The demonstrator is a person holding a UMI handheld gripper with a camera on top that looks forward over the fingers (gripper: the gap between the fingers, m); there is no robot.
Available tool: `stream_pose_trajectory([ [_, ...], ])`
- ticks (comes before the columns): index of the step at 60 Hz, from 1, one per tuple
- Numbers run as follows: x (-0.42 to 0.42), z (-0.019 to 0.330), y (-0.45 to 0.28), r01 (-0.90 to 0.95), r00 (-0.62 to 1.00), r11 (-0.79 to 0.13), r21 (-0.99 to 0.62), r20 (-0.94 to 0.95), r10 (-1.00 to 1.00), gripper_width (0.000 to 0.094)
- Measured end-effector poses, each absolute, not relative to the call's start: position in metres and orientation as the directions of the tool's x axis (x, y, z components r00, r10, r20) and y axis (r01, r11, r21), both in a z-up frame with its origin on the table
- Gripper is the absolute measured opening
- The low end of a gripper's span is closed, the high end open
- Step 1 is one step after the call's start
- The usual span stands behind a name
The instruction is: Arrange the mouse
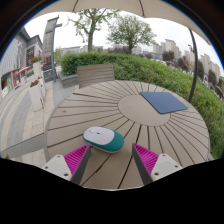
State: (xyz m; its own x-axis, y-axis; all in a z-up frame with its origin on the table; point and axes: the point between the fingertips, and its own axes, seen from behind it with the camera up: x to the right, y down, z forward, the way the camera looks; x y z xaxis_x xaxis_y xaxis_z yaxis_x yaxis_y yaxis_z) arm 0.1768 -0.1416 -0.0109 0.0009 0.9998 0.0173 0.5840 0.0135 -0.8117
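The gripper was released; the mouse lay lower centre on the worktop, ungrasped, far from the pad.

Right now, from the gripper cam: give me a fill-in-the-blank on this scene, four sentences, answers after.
1. The white and teal computer mouse rests on a round slatted ____ table.
2. The flat blue mouse pad lies ____ the mouse, farther from the gripper.
3. The gripper's pink-padded fingers are ____, touching nothing.
4. The mouse sits just ____ of the fingers.

Missing words: wooden; beyond; open; ahead
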Motion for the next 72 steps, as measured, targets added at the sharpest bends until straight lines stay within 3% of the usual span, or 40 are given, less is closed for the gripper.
stream_pose_trajectory([
  [28,0.107,-0.01,-0.127,0.571,-0.008,0.043,-0.82,0.047,0.999,0.0852],
  [37,0.099,-0.012,-0.122,0.582,0.0,0.008,-0.813,0.01,1.0,0.0841],
  [40,0.097,-0.012,-0.119,0.584,0.006,0.01,-0.812,0.016,1.0,0.0765],
  [41,0.097,-0.012,-0.119,0.585,0.001,0.014,-0.811,0.018,1.0,0.0702],
  [43,0.098,-0.012,-0.121,0.588,-0.014,0.027,-0.808,0.023,1.0,0.0453],
  [47,0.098,-0.013,-0.12,0.609,-0.048,0.085,-0.789,0.07,0.996,0.04],
  [50,0.099,-0.009,-0.12,0.629,-0.054,0.065,-0.774,0.04,0.998,0.0392],
  [54,0.093,0.008,-0.115,0.632,-0.059,0.058,-0.773,0.027,0.998,0.0393],
  [67,0.003,0.133,-0.036,0.5,-0.025,-0.012,-0.866,-0.027,0.999,0.0393],
  [72,-0.049,0.139,0.022,0.462,0.031,0.0,-0.887,0.016,0.999,0.0394],
])
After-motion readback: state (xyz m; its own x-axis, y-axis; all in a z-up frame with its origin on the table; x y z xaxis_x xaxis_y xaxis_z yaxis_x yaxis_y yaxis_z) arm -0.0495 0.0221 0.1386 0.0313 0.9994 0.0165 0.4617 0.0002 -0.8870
